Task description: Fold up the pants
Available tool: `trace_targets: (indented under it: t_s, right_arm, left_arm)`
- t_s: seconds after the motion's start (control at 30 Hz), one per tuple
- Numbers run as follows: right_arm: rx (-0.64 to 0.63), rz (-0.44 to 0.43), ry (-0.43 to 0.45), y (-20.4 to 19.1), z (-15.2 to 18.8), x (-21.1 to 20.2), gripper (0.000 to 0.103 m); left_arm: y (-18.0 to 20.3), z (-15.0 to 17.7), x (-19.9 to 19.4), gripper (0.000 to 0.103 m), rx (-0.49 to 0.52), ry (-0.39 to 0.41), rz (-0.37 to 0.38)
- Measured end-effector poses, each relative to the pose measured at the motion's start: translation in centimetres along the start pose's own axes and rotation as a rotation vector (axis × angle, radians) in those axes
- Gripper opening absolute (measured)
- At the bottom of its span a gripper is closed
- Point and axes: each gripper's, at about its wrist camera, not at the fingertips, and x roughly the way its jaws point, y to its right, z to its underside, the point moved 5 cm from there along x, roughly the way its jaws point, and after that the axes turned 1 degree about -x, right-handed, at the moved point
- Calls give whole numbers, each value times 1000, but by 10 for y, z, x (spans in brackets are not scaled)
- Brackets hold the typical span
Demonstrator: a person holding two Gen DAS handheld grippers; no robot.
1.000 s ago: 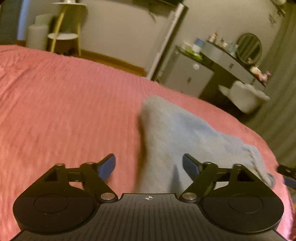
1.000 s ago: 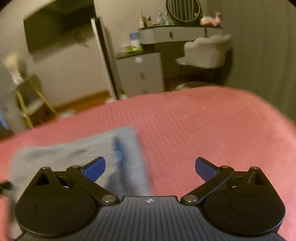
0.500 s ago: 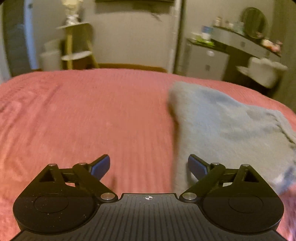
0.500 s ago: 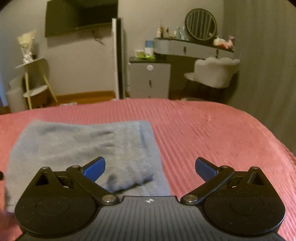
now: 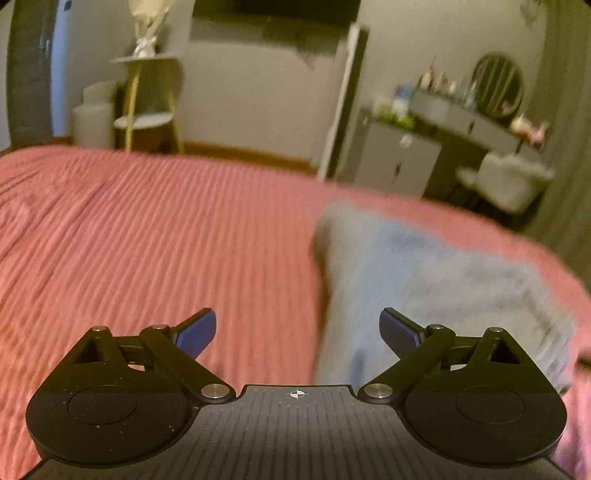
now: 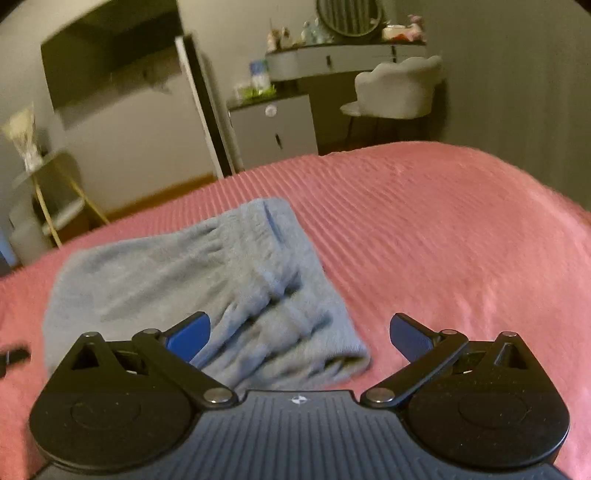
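The grey-blue pants (image 6: 184, 266) lie folded into a thick rectangle on the pink ribbed bedspread (image 6: 443, 240). Their gathered waistband end lies near the front right corner. My right gripper (image 6: 300, 326) hovers over that corner, open, with its left fingertip (image 6: 188, 332) above the cloth and nothing pinched. In the left wrist view the pants (image 5: 443, 295) sit to the right, blurred. My left gripper (image 5: 297, 325) hangs above their left edge; its jaws are opening, with only bedspread and the cloth's edge below them.
Beyond the foot of the bed stand a gold-legged side table (image 5: 147, 110), a grey cabinet (image 6: 273, 129), a dresser with a round mirror (image 6: 351, 14) and a pale chair (image 6: 395, 88). The bedspread (image 5: 147, 240) stretches out to the left of the pants.
The left jaws have spread a little wider and the pants have slid from the centre to the right of that view. In the right wrist view the pants now sit closer and more central.
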Motion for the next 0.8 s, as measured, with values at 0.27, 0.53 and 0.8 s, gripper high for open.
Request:
trace_targets:
  t_s: [0.27,0.53,0.8]
  right_arm:
    - [132,-23,-13,15,67,-17,103]
    - [101,-51,-82,18,76,-3,103]
    - [0,-2,-188,3,91,-10,103]
  left_arm:
    - [57,-50,44,99,36,112,141]
    - [33,-15,116,100,103,-116,-114]
    - [30,65,25,101,122,-207,-281]
